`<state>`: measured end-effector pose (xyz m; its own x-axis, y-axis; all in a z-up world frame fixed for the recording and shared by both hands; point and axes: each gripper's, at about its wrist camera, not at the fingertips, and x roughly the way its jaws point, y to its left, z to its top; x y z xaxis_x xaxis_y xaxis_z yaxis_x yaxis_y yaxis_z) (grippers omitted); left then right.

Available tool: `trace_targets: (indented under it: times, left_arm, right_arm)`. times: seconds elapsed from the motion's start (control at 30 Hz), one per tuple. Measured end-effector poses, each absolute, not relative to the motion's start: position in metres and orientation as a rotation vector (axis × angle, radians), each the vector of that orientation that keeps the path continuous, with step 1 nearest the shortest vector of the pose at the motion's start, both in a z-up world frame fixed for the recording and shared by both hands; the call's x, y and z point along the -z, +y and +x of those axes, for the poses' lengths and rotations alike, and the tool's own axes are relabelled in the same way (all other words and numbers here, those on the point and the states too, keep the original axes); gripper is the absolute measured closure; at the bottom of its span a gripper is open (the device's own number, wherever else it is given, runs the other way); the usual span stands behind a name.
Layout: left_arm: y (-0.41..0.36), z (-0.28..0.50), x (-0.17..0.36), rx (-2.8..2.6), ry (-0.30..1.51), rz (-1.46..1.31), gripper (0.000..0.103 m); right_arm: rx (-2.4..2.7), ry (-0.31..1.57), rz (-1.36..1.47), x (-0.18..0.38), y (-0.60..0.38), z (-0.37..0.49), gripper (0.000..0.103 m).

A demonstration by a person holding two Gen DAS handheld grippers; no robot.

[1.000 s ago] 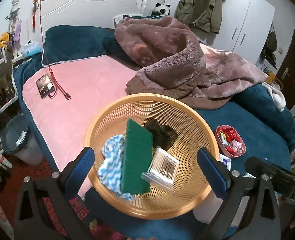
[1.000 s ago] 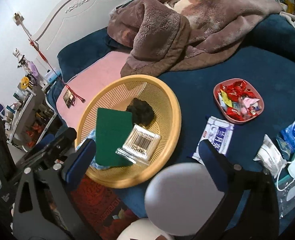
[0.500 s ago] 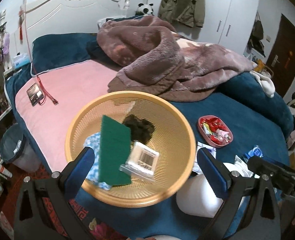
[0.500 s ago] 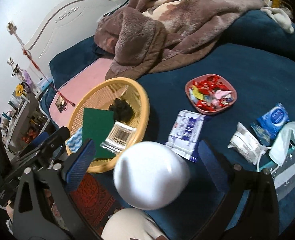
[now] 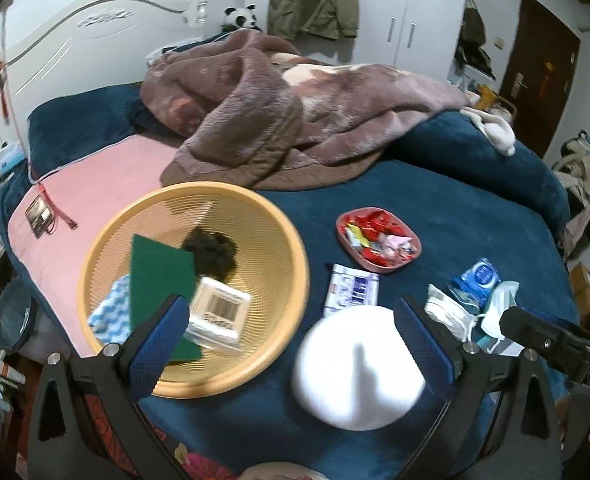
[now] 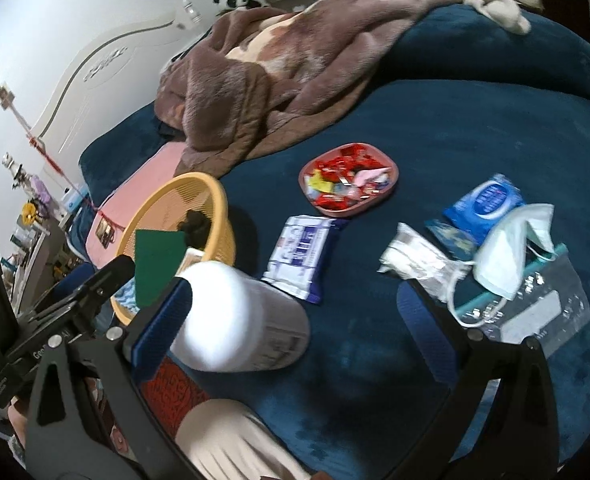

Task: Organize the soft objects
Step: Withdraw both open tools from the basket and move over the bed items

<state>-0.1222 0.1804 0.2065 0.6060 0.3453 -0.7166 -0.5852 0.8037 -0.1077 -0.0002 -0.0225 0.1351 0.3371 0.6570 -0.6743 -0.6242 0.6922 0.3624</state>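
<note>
Both grippers stand wide open, gripping nothing: the left gripper (image 5: 291, 336) frames a white bottle (image 5: 359, 366); the right gripper's (image 6: 295, 312) left finger (image 6: 163, 320) sits beside that bottle (image 6: 239, 320).

Both wrist cams above bed (image 5: 475, 216), share basket (image 5: 107, 240) (close)

A bed (image 5: 447, 204) under dark blue cover fills the frame; a brown blanket (image 5: 279, 120) lies heaped at upper centre, a yellow basket (image 5: 263, 216) lower left, a red candy dish (image 5: 378, 243) centre-right (packets just below it).
</note>
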Motion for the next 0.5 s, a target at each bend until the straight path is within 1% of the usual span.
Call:
trace_targets:
  times: [0.5]
  left_arm:
    - [0.101,-0.065,-0.207,-0.420,0.781,-0.244,0.001]
  right_arm:
    - [-0.725,0.913,0.134,-0.120,-0.111,0.030,0.000]
